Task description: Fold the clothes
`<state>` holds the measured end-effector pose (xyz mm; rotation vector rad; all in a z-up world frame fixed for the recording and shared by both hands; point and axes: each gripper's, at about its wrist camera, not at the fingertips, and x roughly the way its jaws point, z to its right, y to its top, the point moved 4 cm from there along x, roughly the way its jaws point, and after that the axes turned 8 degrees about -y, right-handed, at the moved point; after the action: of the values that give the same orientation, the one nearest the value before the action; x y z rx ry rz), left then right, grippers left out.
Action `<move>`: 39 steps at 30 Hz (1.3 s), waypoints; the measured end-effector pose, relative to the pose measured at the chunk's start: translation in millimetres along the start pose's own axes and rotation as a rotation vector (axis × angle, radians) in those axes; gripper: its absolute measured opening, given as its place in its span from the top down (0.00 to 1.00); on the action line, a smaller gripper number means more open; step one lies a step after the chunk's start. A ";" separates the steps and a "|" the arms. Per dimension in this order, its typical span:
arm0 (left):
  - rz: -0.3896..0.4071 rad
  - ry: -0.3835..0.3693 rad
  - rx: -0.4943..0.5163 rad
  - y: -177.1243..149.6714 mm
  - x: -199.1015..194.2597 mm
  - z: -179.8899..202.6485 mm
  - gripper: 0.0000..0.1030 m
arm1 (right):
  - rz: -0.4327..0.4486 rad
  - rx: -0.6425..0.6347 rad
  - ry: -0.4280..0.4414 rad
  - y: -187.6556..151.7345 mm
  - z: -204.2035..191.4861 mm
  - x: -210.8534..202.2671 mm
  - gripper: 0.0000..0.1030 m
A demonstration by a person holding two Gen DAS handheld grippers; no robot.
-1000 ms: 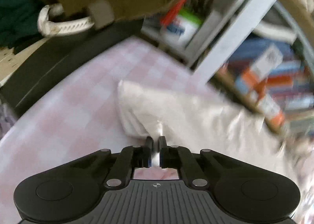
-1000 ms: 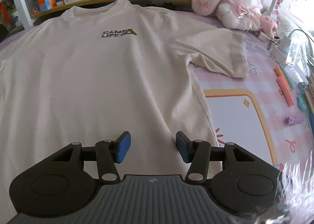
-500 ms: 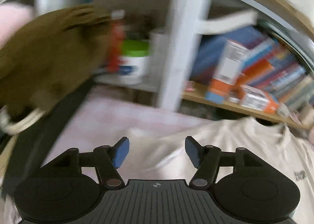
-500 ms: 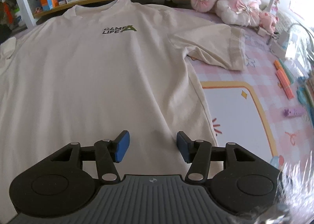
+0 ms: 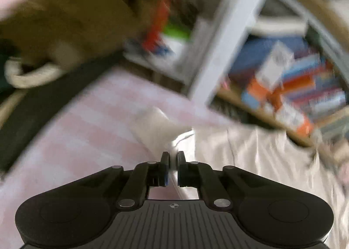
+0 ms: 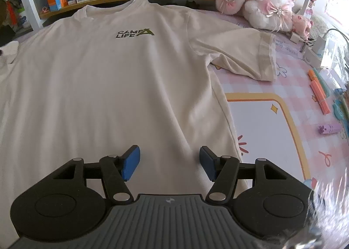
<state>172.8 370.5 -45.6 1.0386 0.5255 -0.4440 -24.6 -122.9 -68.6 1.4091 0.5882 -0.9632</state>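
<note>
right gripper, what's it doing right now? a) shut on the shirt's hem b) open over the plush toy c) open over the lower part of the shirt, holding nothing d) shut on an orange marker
c: the right gripper has its blue pads wide apart above the lower front of the cream t-shirt, with only flat cloth showing between them.

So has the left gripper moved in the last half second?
Yes. The left gripper swung down from the white shelf post and its fingers closed on the T-shirt sleeve.
</note>
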 end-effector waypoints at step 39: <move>-0.148 0.199 0.215 29.3 70.5 -48.2 0.93 | -0.037 0.096 -0.160 1.8 30.1 -11.0 0.44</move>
<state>236.1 419.5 -87.4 1.2639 0.7475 -0.5391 -34.7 -150.2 -54.9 1.3940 0.4550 -1.1349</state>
